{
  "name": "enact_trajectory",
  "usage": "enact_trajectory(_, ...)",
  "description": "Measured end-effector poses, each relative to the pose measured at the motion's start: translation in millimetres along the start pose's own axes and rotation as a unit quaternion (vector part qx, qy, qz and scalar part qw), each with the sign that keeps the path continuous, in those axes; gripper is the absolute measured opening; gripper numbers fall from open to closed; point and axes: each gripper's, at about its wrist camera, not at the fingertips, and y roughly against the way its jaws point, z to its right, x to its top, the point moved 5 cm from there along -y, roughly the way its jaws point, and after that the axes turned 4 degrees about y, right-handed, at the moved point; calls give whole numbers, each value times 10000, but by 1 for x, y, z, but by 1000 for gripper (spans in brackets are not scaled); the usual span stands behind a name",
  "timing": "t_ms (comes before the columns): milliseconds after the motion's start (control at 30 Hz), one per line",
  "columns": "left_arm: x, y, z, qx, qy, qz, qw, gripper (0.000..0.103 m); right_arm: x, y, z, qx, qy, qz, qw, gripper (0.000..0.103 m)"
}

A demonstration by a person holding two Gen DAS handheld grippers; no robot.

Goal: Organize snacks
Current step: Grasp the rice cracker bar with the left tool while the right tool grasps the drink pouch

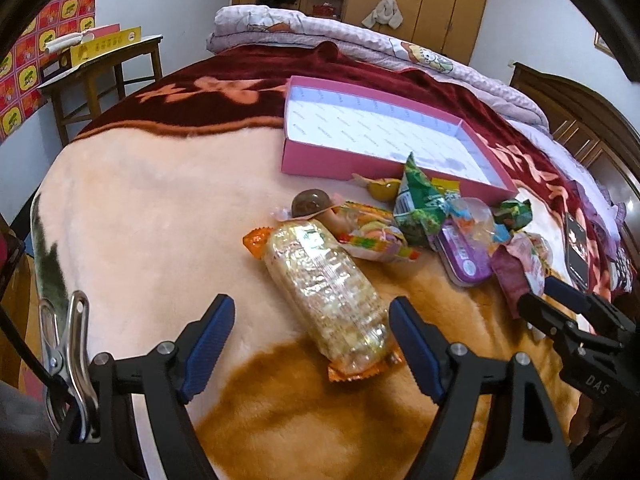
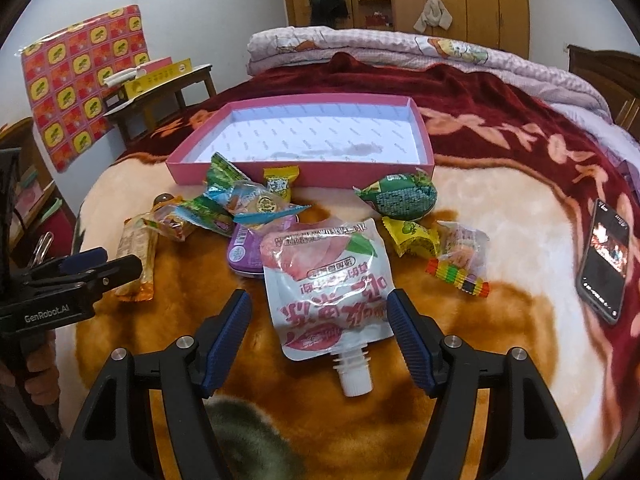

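Note:
A pile of wrapped snacks lies on the blanket in front of an empty pink box. My left gripper is open, its fingers either side of the near end of a long clear cracker pack, also seen in the right wrist view. My right gripper is open, its fingers either side of a white and pink spout pouch lying with its cap toward me. A purple tin, green packets and small candies lie around.
A phone lies on the blanket at the right. A folded quilt sits at the far end of the bed. A wooden stool with a yellow box stands at the left, wardrobes behind.

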Motion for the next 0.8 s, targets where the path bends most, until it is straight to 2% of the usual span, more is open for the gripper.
enact_trajectory(133,2,-8,2,-37,20,-38,10000,83,0,-9,1,88,-58,-106,9999,72)
enact_trajectory(400,4,-16,10,76,-256,106,9996,83,6,-16,6,68,-108,-128,9998,72)
enact_trajectory(567,4,-19,12,113,-364,163,9991,83,16,-8,0,44,173,76,9998,72)
enact_trajectory(800,6,-24,15,175,-505,220,9983,84,29,-22,-2,-101,591,62,9982,72)
